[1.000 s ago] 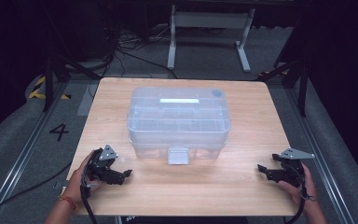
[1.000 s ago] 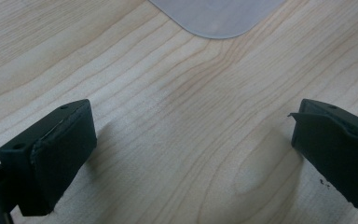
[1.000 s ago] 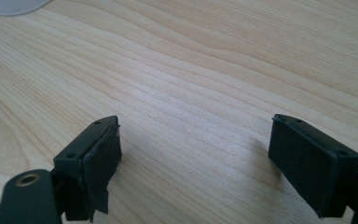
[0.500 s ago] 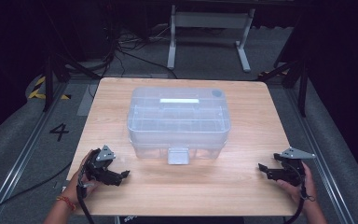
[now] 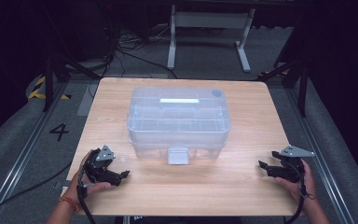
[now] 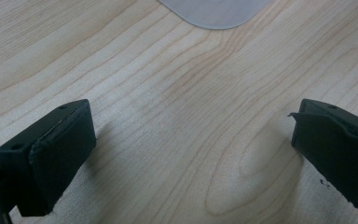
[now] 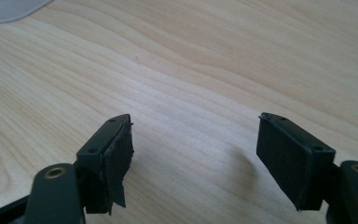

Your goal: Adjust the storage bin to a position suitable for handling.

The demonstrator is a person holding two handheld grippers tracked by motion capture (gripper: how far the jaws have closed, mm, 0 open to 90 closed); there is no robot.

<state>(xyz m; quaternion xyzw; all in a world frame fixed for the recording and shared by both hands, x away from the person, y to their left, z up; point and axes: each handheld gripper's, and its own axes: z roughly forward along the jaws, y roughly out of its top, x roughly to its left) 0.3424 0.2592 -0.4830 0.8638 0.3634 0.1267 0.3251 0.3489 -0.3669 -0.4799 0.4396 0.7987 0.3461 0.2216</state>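
A single digit "4" (image 5: pixel 58 132) stands in black on the grey floor (image 5: pixel 23 140) to the left of the table (image 5: pixel 121 93), beside the rail. The white strip (image 5: pixel 179 100) on the lid of the clear box (image 5: pixel 179 122) carries nothing that can be read.

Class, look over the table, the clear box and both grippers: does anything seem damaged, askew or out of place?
One thing: in the right gripper view, the pad on the right gripper is frayed, peeling at its edge. The clear box sits square.
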